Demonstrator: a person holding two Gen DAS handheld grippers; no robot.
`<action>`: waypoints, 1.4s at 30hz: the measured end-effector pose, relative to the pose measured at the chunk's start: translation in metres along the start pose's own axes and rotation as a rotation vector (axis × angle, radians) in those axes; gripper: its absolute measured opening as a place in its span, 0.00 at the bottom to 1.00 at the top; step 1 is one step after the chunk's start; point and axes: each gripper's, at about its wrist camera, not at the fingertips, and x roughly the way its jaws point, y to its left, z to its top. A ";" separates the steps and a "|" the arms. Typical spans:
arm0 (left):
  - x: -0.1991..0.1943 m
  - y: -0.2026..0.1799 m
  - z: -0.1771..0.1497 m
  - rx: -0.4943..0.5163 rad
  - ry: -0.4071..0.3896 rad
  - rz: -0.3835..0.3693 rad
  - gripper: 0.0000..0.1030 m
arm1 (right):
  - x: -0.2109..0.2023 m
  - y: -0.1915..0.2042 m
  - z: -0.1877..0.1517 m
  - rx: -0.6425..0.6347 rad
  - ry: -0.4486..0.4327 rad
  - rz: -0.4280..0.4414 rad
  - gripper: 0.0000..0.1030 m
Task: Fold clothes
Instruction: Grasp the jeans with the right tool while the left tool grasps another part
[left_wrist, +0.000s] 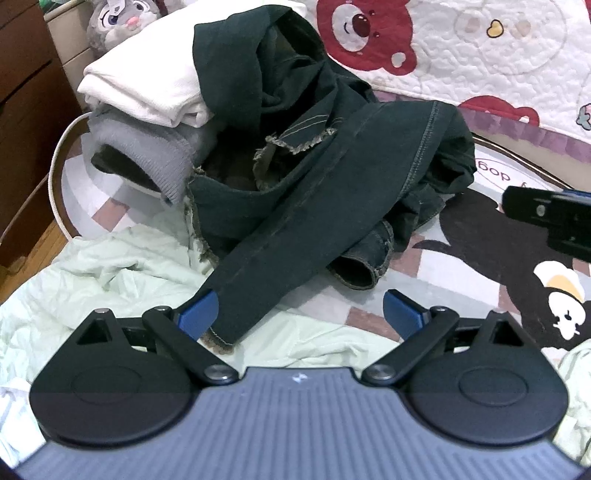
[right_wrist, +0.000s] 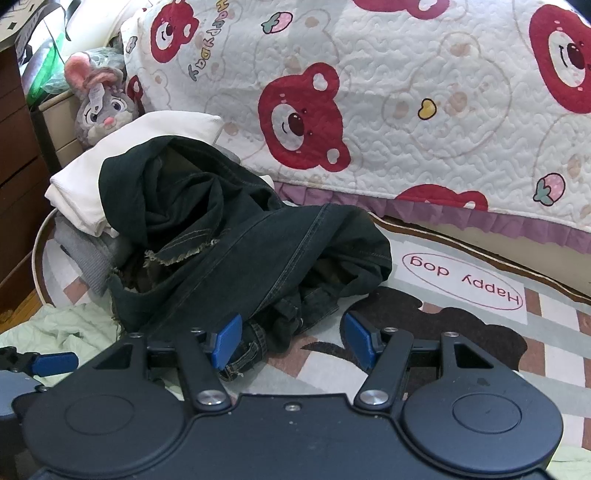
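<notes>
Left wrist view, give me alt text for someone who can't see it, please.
A crumpled pair of dark jeans lies on a cartoon rug, one leg stretching toward the open left claw and lying against its left blue finger. Behind sit a folded white garment on a grey one, with a pale green garment in front.

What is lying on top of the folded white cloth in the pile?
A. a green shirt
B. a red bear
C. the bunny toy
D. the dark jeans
D: the dark jeans are draped over the folded white cloth, while the bunny toy sits behind the pile.
</notes>
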 end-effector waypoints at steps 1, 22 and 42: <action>-0.001 -0.001 0.000 0.008 -0.001 -0.001 0.94 | 0.000 0.000 0.000 0.000 0.001 0.001 0.65; 0.033 0.022 0.044 0.277 -0.266 0.005 0.86 | 0.099 -0.055 0.000 0.201 0.124 0.272 0.77; 0.136 0.029 0.096 0.091 -0.143 -0.138 0.11 | 0.181 -0.104 0.019 0.538 0.112 0.391 0.78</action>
